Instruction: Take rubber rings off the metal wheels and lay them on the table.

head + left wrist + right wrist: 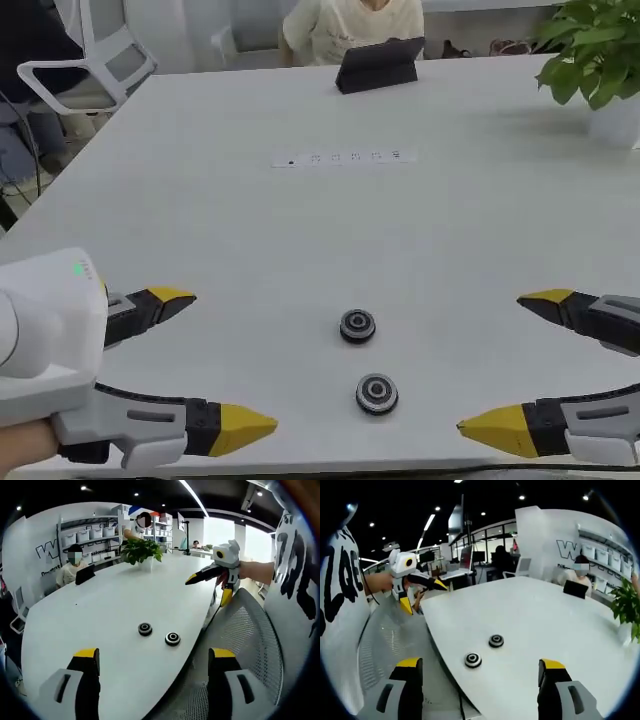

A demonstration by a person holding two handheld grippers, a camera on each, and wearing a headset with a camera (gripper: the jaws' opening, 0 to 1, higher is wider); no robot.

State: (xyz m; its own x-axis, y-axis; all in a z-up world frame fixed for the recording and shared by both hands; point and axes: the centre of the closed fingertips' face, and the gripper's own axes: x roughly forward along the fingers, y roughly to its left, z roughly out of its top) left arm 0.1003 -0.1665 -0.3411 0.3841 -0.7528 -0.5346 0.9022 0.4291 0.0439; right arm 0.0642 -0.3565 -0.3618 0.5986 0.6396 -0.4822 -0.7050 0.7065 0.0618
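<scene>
Two small metal wheels with black rubber rings lie flat on the white table (300, 230). The farther wheel (357, 326) (145, 629) (496, 640) and the nearer wheel (376, 393) (172, 638) (472, 660) sit close together by the front edge. My left gripper (230, 360) (154, 655) (426, 599) hovers open to their left. On the other side, my right gripper (491, 363) (480, 663) (206, 592) is open too. Both hold nothing, and their yellow tips point inward at the wheels from a distance.
A tablet on a stand (378, 63) and a seated person are at the far edge. A potted plant (595, 60) stands at the far right, and a flush socket strip (343, 158) lies mid-table. A white chair (90, 60) is at the far left, a mesh chair (240, 645) below the front edge.
</scene>
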